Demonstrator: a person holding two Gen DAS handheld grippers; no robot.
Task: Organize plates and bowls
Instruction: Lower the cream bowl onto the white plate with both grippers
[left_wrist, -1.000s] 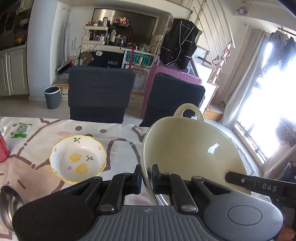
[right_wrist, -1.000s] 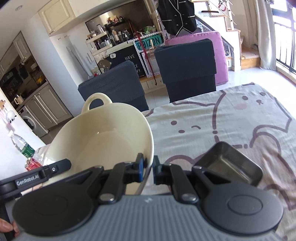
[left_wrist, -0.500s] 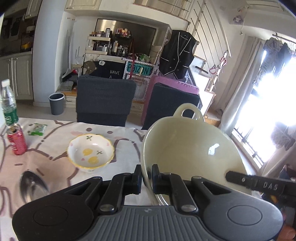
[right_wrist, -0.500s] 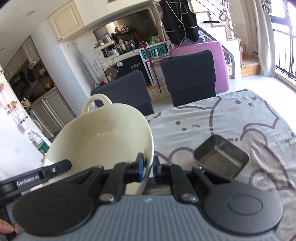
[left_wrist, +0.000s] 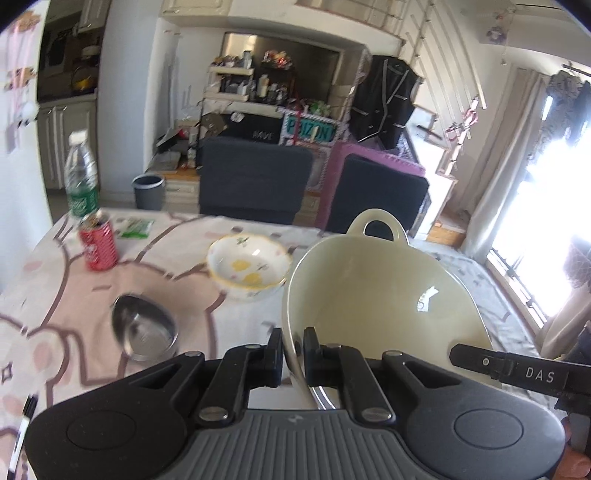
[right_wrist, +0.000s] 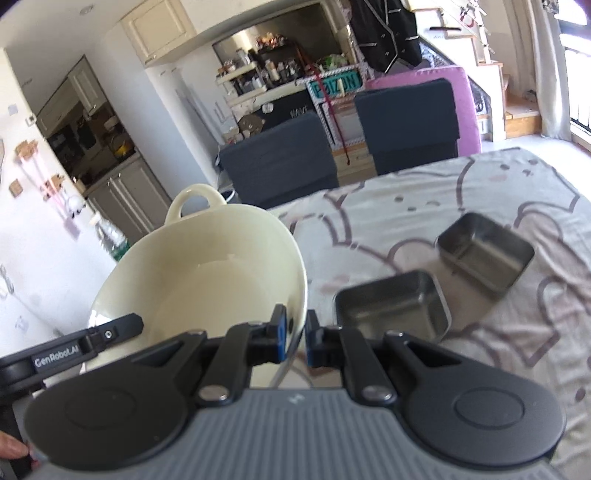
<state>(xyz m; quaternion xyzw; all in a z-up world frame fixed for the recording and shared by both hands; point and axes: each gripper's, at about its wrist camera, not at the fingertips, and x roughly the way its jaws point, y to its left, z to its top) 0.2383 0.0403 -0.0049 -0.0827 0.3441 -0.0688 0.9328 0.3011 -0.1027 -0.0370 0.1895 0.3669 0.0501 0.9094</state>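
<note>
The big cream two-handled bowl (left_wrist: 376, 302) hangs in the air above the table (right_wrist: 480, 192), carried between both tools. The left gripper (left_wrist: 293, 354) has its jaws clenched on the rim at one side, and the right gripper (right_wrist: 294, 338) has its jaws clenched on the rim at the opposite side. My guess is that a bowl this wide and heavy would tip or slip from a single thin pinch, so a bite on each side keeps it level while it travels.

The left wrist view shows the part of the table lying to the bowl's left: a lemon-patterned bowl (left_wrist: 248, 271) towards the far edge, a small steel bowl (left_wrist: 144, 328) nearer, and a red can (left_wrist: 99, 243) with a water bottle (left_wrist: 81, 173) behind it near the far left corner. None of these shows clearly in the right wrist view.

That view gives the other side instead: two square steel trays (right_wrist: 393, 306) (right_wrist: 485, 253) sitting close together towards the table's right edge, both empty, with the cream bowl beside the nearer one.
</note>
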